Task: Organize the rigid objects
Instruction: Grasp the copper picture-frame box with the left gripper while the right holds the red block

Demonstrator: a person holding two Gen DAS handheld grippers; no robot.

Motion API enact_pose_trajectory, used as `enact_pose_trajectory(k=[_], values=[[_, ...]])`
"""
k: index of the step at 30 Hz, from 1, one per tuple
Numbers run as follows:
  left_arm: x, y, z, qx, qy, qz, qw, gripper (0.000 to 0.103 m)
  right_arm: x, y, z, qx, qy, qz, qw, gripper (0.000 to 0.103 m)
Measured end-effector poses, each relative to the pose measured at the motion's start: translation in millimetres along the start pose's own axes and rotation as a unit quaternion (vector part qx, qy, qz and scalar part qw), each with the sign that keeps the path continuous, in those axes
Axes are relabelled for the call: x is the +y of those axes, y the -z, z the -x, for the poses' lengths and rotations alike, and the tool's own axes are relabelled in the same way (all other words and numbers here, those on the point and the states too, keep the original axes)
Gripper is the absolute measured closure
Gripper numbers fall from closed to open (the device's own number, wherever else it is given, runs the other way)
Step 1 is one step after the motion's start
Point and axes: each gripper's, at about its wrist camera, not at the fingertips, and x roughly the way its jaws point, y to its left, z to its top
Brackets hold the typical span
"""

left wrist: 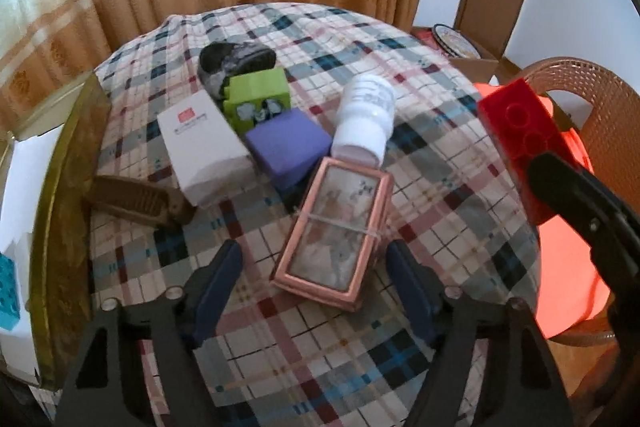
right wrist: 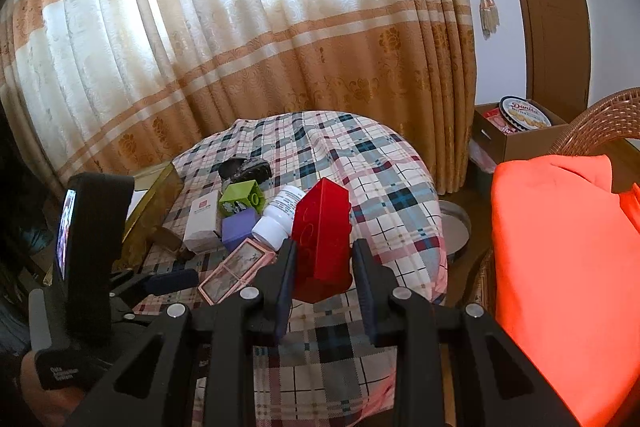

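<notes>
My right gripper is shut on a red toy brick and holds it above the plaid table; the brick also shows at the right of the left wrist view. My left gripper is open, its jaws on either side of the near end of a pink framed box lying on the cloth, not touching it. Behind the box lie a white bottle, a purple box, a white carton, a green block and a black bundle.
A brown comb lies at the left by a gold-rimmed tray holding a cyan block. An orange cushion sits on a wicker chair at the right. A cookie tin sits in a cardboard box. Curtains hang behind the table.
</notes>
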Motion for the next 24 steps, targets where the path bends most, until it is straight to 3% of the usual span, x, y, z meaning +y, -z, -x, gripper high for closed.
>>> enact_pose_trajectory(k=[3, 12, 20, 24], values=[[-1.4, -1.1, 1.3, -0.007, 0.007, -0.009, 0.9999, 0.050, 0.2, 0.0, 0.3, 0.002, 0.001, -0.001, 1.000, 0.072], [3.7, 3.6, 7.7, -0.018, 0.017, 0.010, 0.9996, 0.052, 6.4, -0.1, 5.3, 0.001, 0.005, 0.003, 1.000, 0.072], [23.8, 10.4, 37.8, -0.055, 0.027, 0.032, 0.9976, 0.058, 29.8, -2.6, 11.7, -0.002, 0.006, 0.019, 1.000, 0.072], [38.3, 14.5, 38.3, -0.054, 0.027, 0.044, 0.9972, 0.058, 41.6, -2.5, 13.3, 0.000, 0.002, 0.025, 1.000, 0.072]])
